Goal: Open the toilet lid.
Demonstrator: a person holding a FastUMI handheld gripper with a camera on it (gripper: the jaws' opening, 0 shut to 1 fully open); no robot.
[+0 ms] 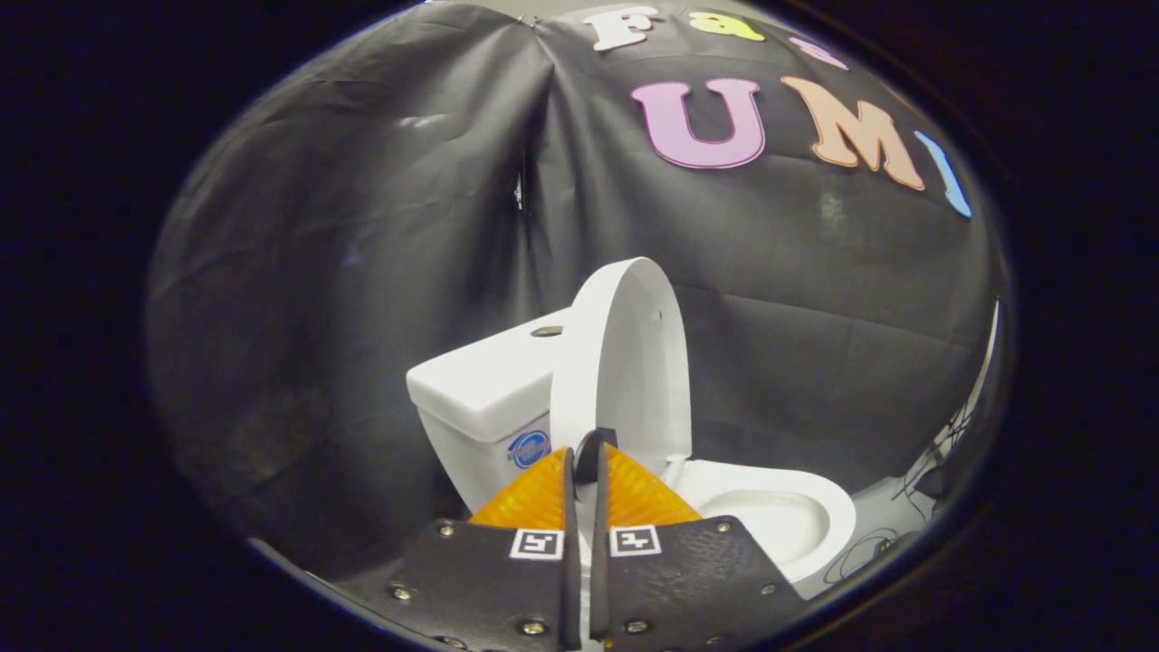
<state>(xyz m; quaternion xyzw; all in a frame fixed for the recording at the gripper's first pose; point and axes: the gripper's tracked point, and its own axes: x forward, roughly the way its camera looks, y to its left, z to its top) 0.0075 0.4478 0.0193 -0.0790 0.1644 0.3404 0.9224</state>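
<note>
I see the toilet lid (625, 362) upright against the tank (480, 389) (bowl (779, 516) exposed); gripper (587, 457) jaws nearly together on its near edge.

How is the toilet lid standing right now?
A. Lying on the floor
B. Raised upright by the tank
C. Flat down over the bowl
B: the lid stands upright beside the tank, the bowl uncovered, the claw nearly closed at its lower edge.
</note>
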